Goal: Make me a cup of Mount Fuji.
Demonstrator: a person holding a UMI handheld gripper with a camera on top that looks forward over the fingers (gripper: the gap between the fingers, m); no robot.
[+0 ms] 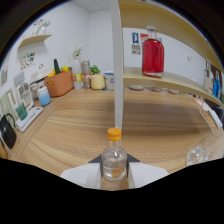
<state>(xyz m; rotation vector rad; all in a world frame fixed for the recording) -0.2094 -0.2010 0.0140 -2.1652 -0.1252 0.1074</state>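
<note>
Orange-capped and clear, the small bottle (114, 159) stands upright between the fingers of the gripper (114, 176), which sit narrow and close against its sides; whether both press on it cannot be told. Its base is hidden behind them. Beyond lies the wooden desk (75, 135); a clear glass (197, 152) stands off to the right.

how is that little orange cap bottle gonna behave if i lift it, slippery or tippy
The small bottle looks like clear smooth glass, so probably slick and breakable. It looks roughly half full of liquid, so likely heavy for its size. It is tall and narrow between the gripper fingers, so a push near the cap could tip it.
</note>
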